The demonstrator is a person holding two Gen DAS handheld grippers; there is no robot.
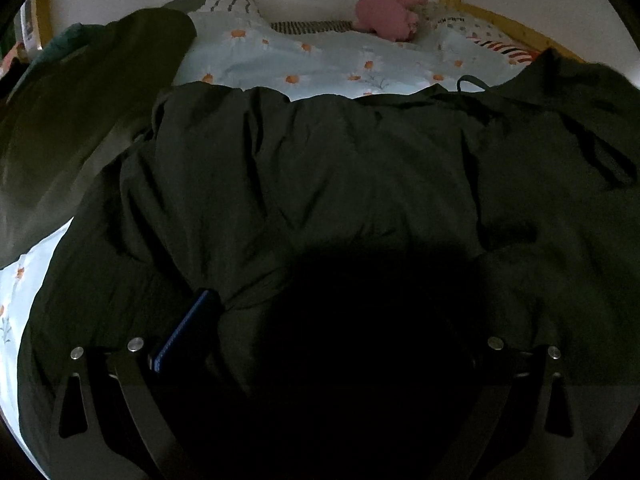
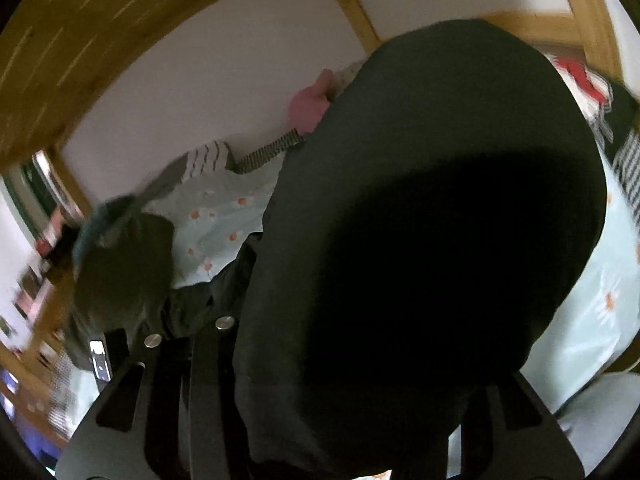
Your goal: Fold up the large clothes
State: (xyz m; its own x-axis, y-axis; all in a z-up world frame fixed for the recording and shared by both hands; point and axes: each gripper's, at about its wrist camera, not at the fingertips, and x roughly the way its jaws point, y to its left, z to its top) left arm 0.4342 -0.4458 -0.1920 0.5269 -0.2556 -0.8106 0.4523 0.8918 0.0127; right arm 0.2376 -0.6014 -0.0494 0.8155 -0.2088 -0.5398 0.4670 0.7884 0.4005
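**Dark cloth over both grippers**

Dark green fabric fills the space right in front of my left gripper [image 1: 320, 344]; it is the large garment [image 1: 320, 168], spread rumpled across the bed. One blue-padded finger [image 1: 188, 332] shows on the left side, pressed against a fold of the cloth, while the other finger is lost in shadow under the fabric. I cannot tell whether these jaws are clamped or parted.

My right gripper [image 2: 352, 360] is tilted, and a big bulge of the same garment [image 2: 440, 140] hangs over it and blocks most of that view. Both fingers are buried beneath the cloth, so I cannot tell that grip either.

Beyond the garment lies the pale blue daisy-print bedding [image 1: 320, 56], and at the far side of the bed a pink plush toy [image 1: 388, 12] rests against the white wall. A second dark green piece [image 1: 80, 100] lies at the left, partly overlapping the bedding. The wooden bed frame [image 1: 508, 28] runs along the far right edge. The right wrist view is blurred.
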